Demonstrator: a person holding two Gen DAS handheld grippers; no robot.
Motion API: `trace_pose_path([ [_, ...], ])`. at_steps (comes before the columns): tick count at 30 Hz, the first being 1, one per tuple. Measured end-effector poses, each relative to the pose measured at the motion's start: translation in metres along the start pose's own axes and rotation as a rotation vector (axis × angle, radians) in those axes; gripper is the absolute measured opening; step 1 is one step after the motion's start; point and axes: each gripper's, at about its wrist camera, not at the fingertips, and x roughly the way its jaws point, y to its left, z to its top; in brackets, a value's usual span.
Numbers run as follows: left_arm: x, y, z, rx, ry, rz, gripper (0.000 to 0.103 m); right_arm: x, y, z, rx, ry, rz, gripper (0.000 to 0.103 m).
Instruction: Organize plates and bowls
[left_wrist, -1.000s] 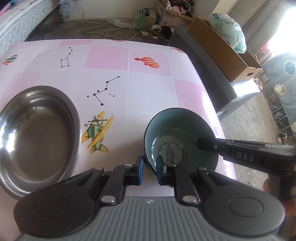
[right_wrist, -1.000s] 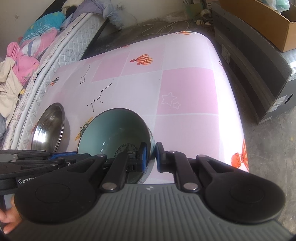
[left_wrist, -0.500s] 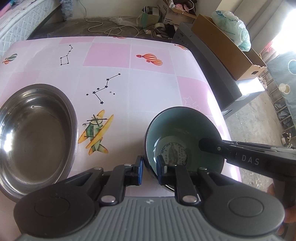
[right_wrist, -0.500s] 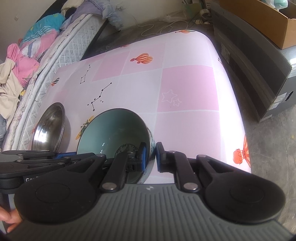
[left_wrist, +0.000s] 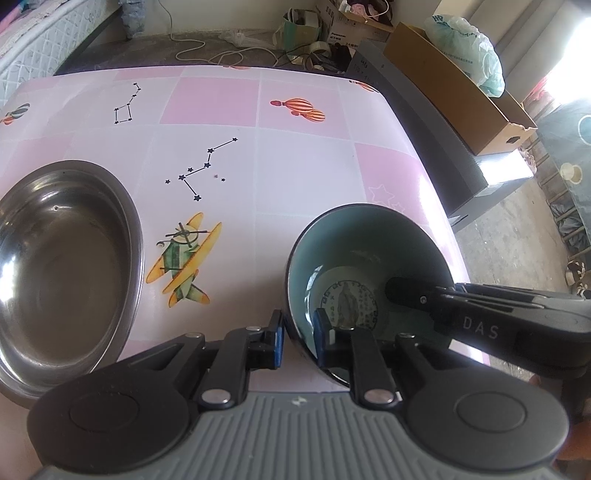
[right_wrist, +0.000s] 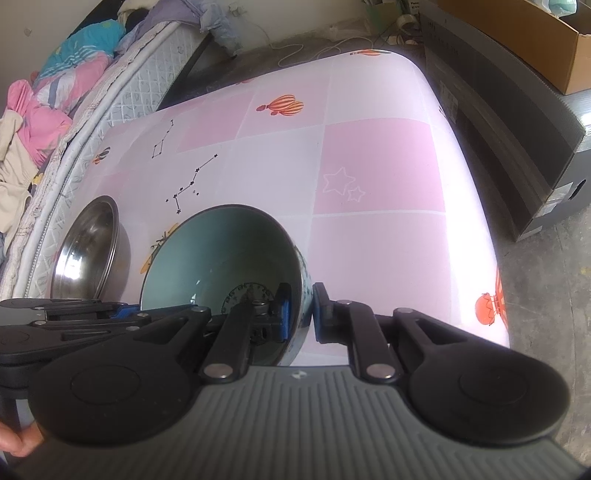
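Note:
A dark ceramic bowl (left_wrist: 365, 254) with a teal inside and a printed round motif at its bottom is held over the near right part of the table. My left gripper (left_wrist: 298, 341) is shut on its near rim, one finger outside, one inside. My right gripper (right_wrist: 300, 312) is shut on the rim of the same bowl (right_wrist: 221, 258) from the other side; it also shows in the left wrist view (left_wrist: 480, 314). A wide steel bowl (left_wrist: 55, 266) sits on the table to the left, also in the right wrist view (right_wrist: 86, 251).
The table (left_wrist: 303, 166) has a pink and white checked cover with plane, balloon and star prints. Its right edge drops to a bare floor. A grey box (left_wrist: 461, 147) with a cardboard carton on it stands to the right. A mattress (right_wrist: 122, 92) lies beyond the left edge.
Both grippers and the teal bowl have risen slightly and shifted a little; the grip on the rim is unchanged. The steel bowl has not moved.

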Motion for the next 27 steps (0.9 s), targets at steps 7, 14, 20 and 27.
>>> trace_pose_path([
  [7,-0.002,0.002,-0.002,-0.011,0.004,-0.008,0.017,0.001,0.005,0.001,-0.004,0.006,-0.018,0.010],
  [14,-0.005,0.004,-0.002,-0.019,-0.001,-0.016,0.016,-0.001,0.005,0.003,0.007,0.008,-0.012,0.010],
  [20,-0.011,0.005,-0.003,-0.014,-0.020,-0.023,0.016,-0.004,0.004,0.005,0.011,0.006,-0.009,0.010],
  [27,-0.017,0.004,-0.005,-0.010,-0.031,-0.027,0.016,-0.010,0.004,0.006,0.012,-0.001,-0.007,0.010],
])
